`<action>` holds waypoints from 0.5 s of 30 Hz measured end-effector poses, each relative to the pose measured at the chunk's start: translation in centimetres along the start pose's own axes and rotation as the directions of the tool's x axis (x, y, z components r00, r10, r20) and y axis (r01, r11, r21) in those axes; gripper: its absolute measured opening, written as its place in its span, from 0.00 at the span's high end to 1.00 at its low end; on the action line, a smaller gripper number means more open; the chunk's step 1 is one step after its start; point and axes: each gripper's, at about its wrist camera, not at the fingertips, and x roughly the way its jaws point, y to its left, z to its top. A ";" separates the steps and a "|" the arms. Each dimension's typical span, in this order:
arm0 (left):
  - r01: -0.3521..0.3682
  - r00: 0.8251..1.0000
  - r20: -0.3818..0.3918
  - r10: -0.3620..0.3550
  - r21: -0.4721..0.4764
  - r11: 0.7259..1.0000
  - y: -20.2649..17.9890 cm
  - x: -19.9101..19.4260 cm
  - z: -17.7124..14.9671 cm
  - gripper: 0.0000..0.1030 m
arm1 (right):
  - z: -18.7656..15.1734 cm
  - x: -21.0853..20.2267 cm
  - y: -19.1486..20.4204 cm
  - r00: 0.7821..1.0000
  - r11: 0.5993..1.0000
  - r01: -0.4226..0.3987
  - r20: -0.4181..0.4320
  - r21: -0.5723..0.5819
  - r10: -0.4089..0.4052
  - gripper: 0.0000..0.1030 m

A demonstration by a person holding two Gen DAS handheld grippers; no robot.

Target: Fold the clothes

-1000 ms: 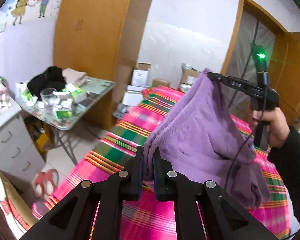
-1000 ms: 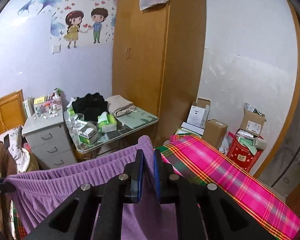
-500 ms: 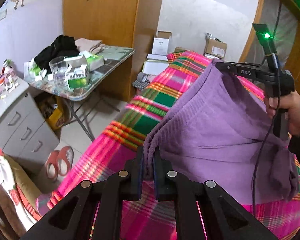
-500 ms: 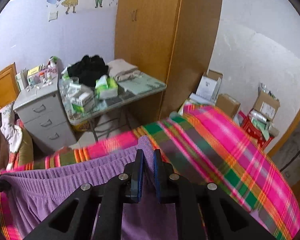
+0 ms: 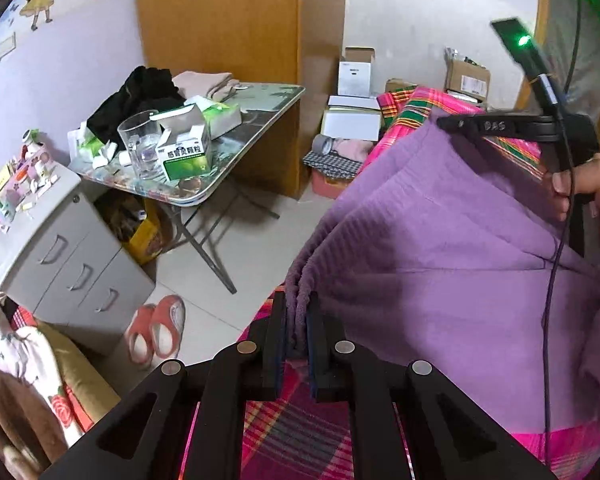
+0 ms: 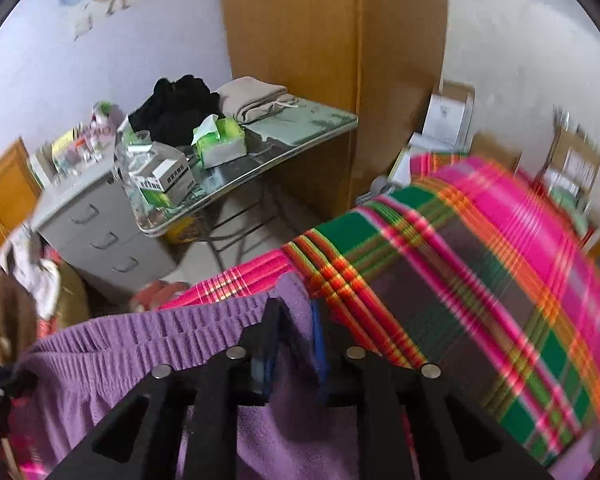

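Observation:
A purple ribbed-waist garment (image 5: 452, 264) hangs stretched between my two grippers above a bed with a pink, green and orange plaid cover (image 6: 480, 264). My left gripper (image 5: 297, 320) is shut on one end of the purple waistband. My right gripper (image 6: 294, 320) is shut on the other end of the waistband (image 6: 148, 332); it also shows in the left wrist view (image 5: 444, 123), held by a hand at the right. The garment's lower part droops onto the plaid cover (image 5: 300, 440).
A folding table (image 5: 240, 140) with boxes, a glass and folded clothes stands left of the bed. A grey drawer unit (image 5: 68, 252) is beside it, slippers (image 5: 156, 332) on the floor. A wooden wardrobe (image 5: 228, 20) and cardboard boxes (image 5: 356, 68) stand behind.
Both grippers have tilted downward and lowered with the garment toward the bed; more floor and bed cover show now. Both stay shut on the waistband.

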 end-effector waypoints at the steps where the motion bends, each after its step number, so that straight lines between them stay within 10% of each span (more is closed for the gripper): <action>1: 0.011 1.000 0.003 -0.011 -0.004 1.000 0.2 -0.2 -0.1 0.91 | 0.0 -0.1 -0.5 1.000 1.000 -0.024 0.001 0.018 0.024 0.79; 9: 0.066 0.998 0.019 -0.065 -0.025 0.998 0.8 -0.5 -0.6 0.90 | -1.0 0.5 -2.3 0.987 0.990 -0.139 -0.084 0.015 0.140 0.70; 11: 0.070 0.997 0.021 -0.069 -0.021 0.997 0.8 -0.5 -0.7 0.90 | -1.0 0.4 -1.8 0.991 0.994 -0.110 -0.078 -0.029 0.107 0.92; 15: 0.090 0.995 0.034 -0.089 -0.008 0.996 0.4 -1.4 -0.8 0.90 | 0.6 -1.1 -1.1 0.999 0.997 -0.031 0.021 -0.074 0.032 0.97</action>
